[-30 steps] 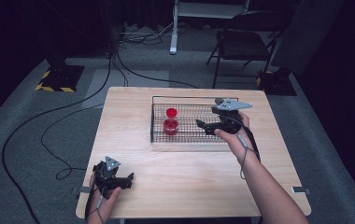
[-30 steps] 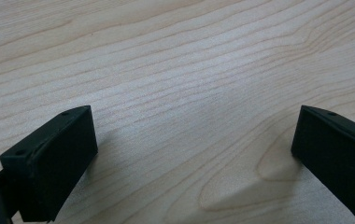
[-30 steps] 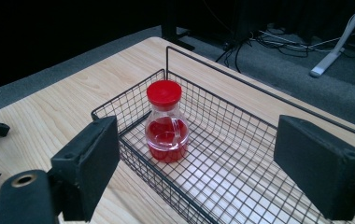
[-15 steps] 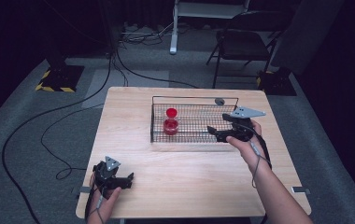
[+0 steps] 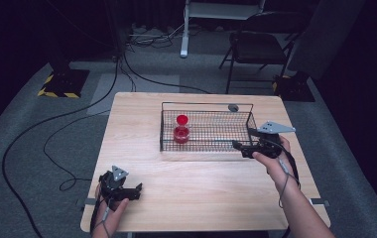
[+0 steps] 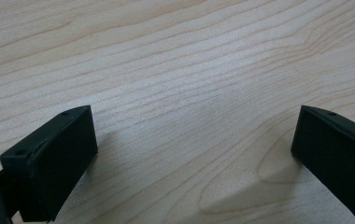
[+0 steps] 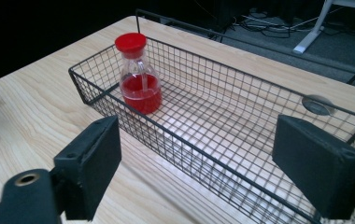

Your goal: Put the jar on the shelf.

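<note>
A black wire basket (image 5: 206, 144) (image 7: 241, 179) stands on the wooden table (image 5: 191, 188). Upright in its left end is a small clear bottle with red liquid and a red cap (image 5: 181, 130) (image 7: 138, 74). My right gripper (image 5: 241, 148) (image 7: 199, 163) is open, held low at the basket's front right corner, pointing left across the basket with nothing between its jaws. My left gripper (image 5: 134, 191) (image 6: 194, 154) rests open near the table's front left corner, with bare wood between its jaws.
A small grey disc (image 5: 233, 107) (image 7: 317, 103) lies on the table just behind the basket's far side. A folding chair (image 5: 261, 44) and a white stand (image 5: 211, 15) are beyond the table. Cables (image 5: 52, 124) run over the grey floor at left.
My right gripper has drawn back out of the basket, moving right and toward the table's front to the basket's front right corner. The left gripper has stayed put.
</note>
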Motion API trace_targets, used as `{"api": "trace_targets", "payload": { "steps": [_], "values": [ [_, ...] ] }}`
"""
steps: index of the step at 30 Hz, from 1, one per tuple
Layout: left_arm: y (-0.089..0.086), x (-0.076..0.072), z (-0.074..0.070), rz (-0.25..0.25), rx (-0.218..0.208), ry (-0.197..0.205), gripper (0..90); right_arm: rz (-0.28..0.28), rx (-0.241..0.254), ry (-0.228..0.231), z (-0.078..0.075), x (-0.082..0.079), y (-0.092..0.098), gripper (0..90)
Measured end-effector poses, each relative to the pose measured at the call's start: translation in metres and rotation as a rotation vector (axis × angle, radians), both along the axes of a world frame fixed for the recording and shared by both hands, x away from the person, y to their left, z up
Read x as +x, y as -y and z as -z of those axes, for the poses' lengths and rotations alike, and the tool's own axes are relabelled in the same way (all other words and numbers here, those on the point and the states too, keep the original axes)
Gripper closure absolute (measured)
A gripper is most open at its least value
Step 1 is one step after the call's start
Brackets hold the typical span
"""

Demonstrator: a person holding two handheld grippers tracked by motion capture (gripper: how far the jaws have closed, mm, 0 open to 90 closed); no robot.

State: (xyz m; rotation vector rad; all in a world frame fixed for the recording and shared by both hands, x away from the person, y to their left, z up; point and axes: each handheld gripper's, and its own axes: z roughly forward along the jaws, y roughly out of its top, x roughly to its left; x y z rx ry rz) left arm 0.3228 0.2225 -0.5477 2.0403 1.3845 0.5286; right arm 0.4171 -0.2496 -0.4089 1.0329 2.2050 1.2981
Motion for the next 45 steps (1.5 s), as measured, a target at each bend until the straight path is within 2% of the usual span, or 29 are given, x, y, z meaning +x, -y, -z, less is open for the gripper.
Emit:
{"api": "trace_targets", "payload": {
  "steps": [8,16,29,45],
  "values": [
    [0.000,0.000,0.000,0.001,0.001,0.000,0.0,0.023,-0.001,-0.002,0.008,-0.007,0.017,16.1],
    [0.000,0.000,0.000,0.000,0.001,0.000,0.0,0.038,-0.022,-0.010,0.018,-0.011,0.028,16.8],
    [0.001,0.001,0.000,-0.005,0.000,-0.001,0.0,0.067,-0.039,-0.050,0.037,-0.018,0.044,17.2],
    [0.001,0.001,0.000,-0.007,-0.001,0.001,0.0,0.097,-0.064,-0.077,0.059,-0.028,0.065,17.0]
  ]
}}
